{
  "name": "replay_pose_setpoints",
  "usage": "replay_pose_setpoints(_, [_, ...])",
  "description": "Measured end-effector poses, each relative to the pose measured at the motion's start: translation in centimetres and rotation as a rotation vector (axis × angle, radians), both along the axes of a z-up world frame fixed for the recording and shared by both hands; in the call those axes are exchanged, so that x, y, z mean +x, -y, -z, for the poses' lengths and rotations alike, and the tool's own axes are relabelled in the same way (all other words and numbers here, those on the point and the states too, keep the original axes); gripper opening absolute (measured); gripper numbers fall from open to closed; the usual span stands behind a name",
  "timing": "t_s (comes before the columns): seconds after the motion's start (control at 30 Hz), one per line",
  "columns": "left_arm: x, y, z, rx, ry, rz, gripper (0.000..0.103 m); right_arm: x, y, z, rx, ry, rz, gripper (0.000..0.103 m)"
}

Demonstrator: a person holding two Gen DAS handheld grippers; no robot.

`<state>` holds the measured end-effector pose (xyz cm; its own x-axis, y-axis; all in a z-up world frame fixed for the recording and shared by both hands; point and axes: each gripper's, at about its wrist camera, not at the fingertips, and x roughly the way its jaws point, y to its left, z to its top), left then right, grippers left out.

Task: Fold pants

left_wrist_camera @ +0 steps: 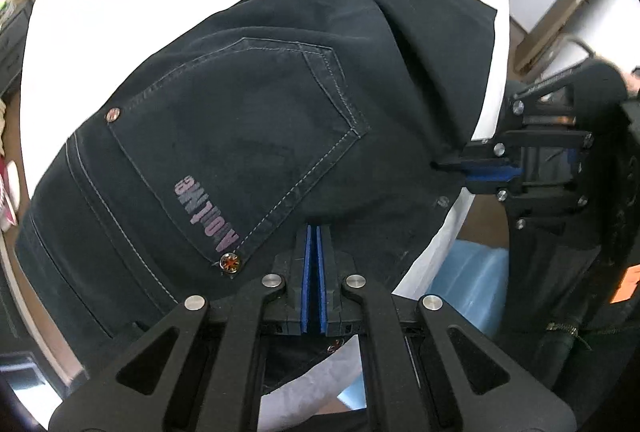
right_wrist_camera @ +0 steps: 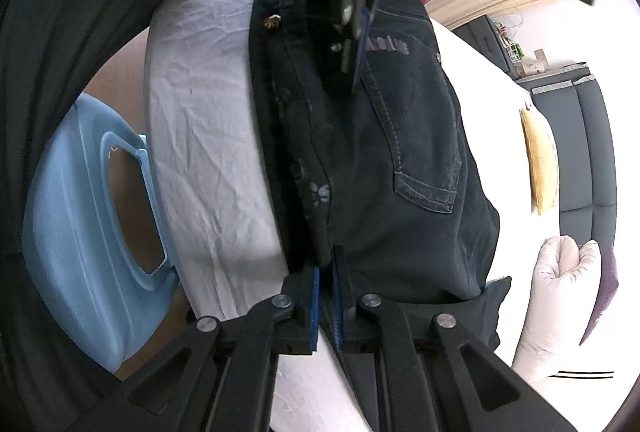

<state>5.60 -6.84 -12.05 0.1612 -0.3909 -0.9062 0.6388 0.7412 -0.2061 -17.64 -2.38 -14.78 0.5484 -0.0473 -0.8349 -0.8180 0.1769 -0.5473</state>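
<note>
Both grippers, left (left_wrist_camera: 314,232) and right (right_wrist_camera: 326,264), pinch the dark jeans (left_wrist_camera: 248,119); you're handling heavy, floppy denim, so grip thick seamed edges near the waistband.

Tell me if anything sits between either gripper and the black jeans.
Nothing visible does. The left gripper is shut on the black jeans near the back pocket, and the right gripper is shut on their edge. Both already hold the fabric, which lies on the white sheet.
</note>
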Motion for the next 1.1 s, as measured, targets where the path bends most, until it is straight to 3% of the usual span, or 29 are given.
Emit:
replay_pose_setpoints(0.13, [0.5,0.0,-1.1,-0.006,-0.001,-0.032,0.002,0.3,-0.2,0.6,0.010,0.003,0.022,0.010])
replay_pose_setpoints(0.3, [2.0,2.1,-5.2,-0.129,0.078,-0.052,0.002,0.8,0.2,0.1,0.068,-0.006,0.079,0.011])
replay_pose_setpoints(0.4, [3.4,4.2,-3.7,-0.105,0.047,-0.054,0.002,1.0,0.4,-0.1,0.092,-0.003,0.101,0.011])
replay_pose_setpoints(0.47, [3.4,5.5,0.2,-0.007,-0.009,-0.039,0.002,1.0,0.6,-0.2,0.109,0.003,0.115,0.012])
replay_pose_setpoints(0.53, [3.2,5.0,1.1,-0.063,0.030,-0.060,0.002,1.2,0.9,-0.3,0.134,0.009,0.143,0.013])
replay_pose_setpoints(0.6, [3.8,3.8,1.0,-0.138,-0.023,-0.120,0.002,1.4,1.4,-0.7,0.175,0.005,0.178,0.015])
replay_pose_setpoints(0.63, [4.2,3.5,0.7,-0.157,-0.049,-0.147,0.002,1.6,1.9,-1.3,0.215,-0.003,0.204,0.020])
replay_pose_setpoints(0.67, [4.4,3.5,0.1,-0.163,-0.045,-0.165,0.002,1.8,2.5,-2.0,0.261,-0.021,0.234,0.035])
replay_pose_setpoints(0.7, [4.5,3.6,-0.6,-0.157,-0.021,-0.182,0.002,2.1,3.2,-2.8,0.317,-0.051,0.266,0.059])
replay_pose_setpoints(0.73, [4.6,3.8,-1.4,-0.169,-0.005,-0.191,0.002,2.4,4.4,-4.1,0.393,-0.084,0.304,0.066])
replay_pose_setpoints(0.8, [5.2,4.2,-2.7,-0.228,0.006,-0.205,0.002,3.3,6.5,-6.6,0.516,-0.094,0.370,0.067])
replay_pose_setpoints(0.87, [6.1,4.8,-3.4,-0.257,0.009,-0.220,0.002,5.9,9.7,-9.2,0.641,-0.106,0.506,0.067])
replay_pose_setpoints(1.0, [7.9,6.5,-0.4,-0.229,-0.107,-0.249,0.002,13.0,16.0,-12.8,0.834,-0.090,0.772,0.067])
replay_pose_setpoints(1.1, [7.1,5.5,1.2,-0.272,-0.119,-0.284,0.002,19.4,19.9,-13.9,0.903,-0.049,0.950,0.069])
